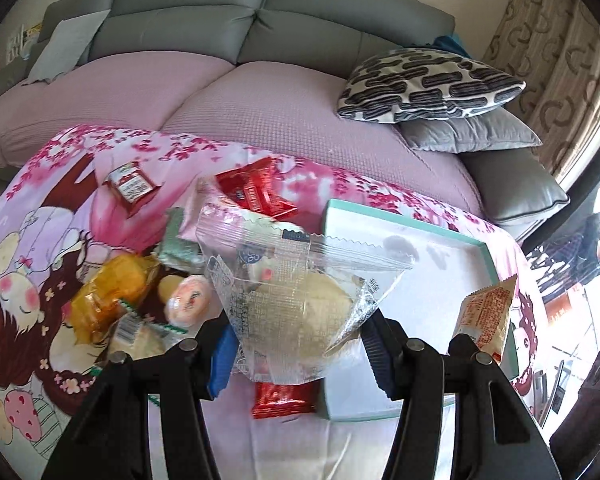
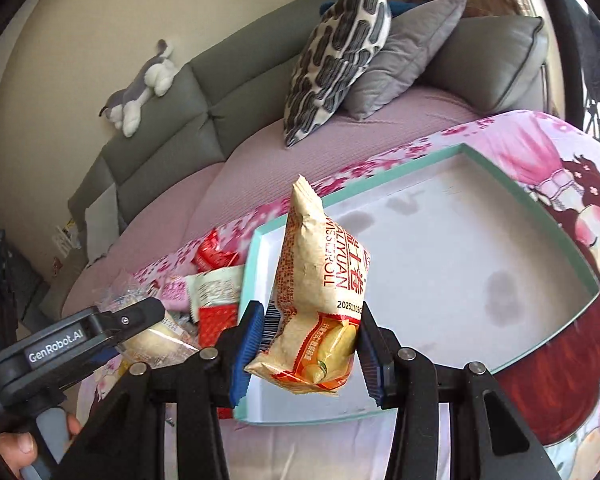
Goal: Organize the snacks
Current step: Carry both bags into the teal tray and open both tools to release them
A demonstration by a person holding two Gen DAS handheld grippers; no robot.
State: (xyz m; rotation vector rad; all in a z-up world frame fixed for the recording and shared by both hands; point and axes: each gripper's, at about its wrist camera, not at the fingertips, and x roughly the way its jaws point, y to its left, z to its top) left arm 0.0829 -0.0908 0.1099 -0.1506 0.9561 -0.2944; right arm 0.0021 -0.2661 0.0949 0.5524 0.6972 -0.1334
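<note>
My left gripper is shut on a clear packet with a pale round cake, held above the snack pile. My right gripper is shut on a tan and orange Swiss roll packet, held upright over the near left corner of the teal-rimmed white tray. The tray shows empty in the left wrist view too, with the Swiss roll packet at its right. The left gripper also shows at the lower left of the right wrist view.
Loose snacks lie on the pink cartoon cloth: red packets, an orange packet, a green one, a pink round one. A sofa with cushions stands behind.
</note>
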